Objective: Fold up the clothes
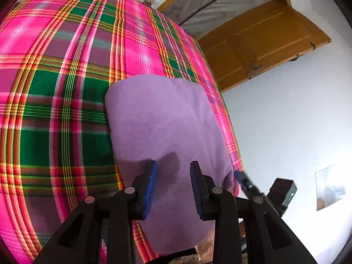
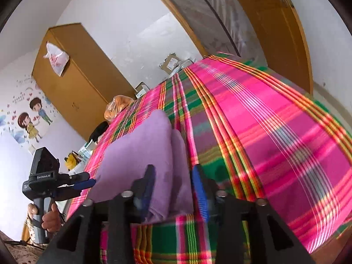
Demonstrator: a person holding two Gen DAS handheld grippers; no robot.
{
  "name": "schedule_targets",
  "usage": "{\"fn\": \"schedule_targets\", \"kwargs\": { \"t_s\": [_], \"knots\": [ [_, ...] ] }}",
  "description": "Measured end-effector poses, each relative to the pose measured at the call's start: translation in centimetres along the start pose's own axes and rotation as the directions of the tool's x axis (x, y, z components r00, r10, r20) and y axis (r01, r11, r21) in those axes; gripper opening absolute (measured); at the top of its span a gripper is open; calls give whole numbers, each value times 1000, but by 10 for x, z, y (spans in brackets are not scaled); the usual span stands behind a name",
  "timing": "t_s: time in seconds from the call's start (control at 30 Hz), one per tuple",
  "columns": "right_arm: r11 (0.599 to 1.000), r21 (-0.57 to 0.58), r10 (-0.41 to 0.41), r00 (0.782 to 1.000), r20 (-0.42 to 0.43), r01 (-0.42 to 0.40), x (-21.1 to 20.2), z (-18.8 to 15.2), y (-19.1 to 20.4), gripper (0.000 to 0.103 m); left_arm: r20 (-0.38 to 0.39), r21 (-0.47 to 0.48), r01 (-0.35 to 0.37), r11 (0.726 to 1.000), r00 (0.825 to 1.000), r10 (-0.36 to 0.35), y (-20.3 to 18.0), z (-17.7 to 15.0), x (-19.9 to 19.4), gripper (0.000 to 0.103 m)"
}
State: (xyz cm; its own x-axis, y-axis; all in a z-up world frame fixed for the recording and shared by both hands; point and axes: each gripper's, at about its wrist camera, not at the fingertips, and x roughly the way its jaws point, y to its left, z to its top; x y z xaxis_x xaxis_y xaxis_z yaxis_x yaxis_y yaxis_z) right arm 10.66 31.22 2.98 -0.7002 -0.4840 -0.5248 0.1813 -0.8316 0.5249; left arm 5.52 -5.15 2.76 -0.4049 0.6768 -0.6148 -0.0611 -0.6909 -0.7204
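A folded purple cloth [image 1: 162, 118] lies on the pink and green plaid blanket [image 1: 55, 88], close to the bed's edge. My left gripper [image 1: 173, 164] hovers over the near part of the cloth, its blue pads [image 1: 150, 187] apart and pressing on nothing. The right gripper [image 1: 242, 179] shows at the cloth's right corner. In the right wrist view the purple cloth [image 2: 136, 149] runs between my right gripper's [image 2: 173, 172] spread fingers, and the pads do not pinch it. A hand [image 2: 49, 217] holds the left gripper [image 2: 84, 181] beside the cloth's left edge.
A wooden wardrobe [image 2: 72, 83] with a plastic bag stands behind the bed. An orange bag [image 2: 116, 107] and cardboard boxes [image 2: 171, 62] sit at the far end. A wooden door [image 1: 264, 44] and a white wall lie past the bed's edge.
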Motion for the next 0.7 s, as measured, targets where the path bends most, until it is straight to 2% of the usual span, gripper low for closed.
{"fn": "schedule_targets", "kwargs": {
  "t_s": [0.13,0.3,0.5,0.63,0.7],
  "knots": [
    [997,-70,10,999,-48,-13,11,-2,21,46,0,-8,12,1000,1000,-12,2,-2,2,31],
    [973,-218,-92,991,-95,70,11,-24,40,46,-2,-29,38,999,999,-38,8,-5,5,31],
    [977,-179,-133,986,-102,114,15,-30,34,48,-3,-17,34,999,999,-34,7,-7,4,32],
    [965,-226,-157,983,-97,132,10,-37,40,48,-4,-32,47,998,999,-48,10,-7,2,32],
    [953,-253,-194,977,-87,167,6,-40,40,48,-6,-45,58,997,998,-58,13,-7,2,32]
  ]
}}
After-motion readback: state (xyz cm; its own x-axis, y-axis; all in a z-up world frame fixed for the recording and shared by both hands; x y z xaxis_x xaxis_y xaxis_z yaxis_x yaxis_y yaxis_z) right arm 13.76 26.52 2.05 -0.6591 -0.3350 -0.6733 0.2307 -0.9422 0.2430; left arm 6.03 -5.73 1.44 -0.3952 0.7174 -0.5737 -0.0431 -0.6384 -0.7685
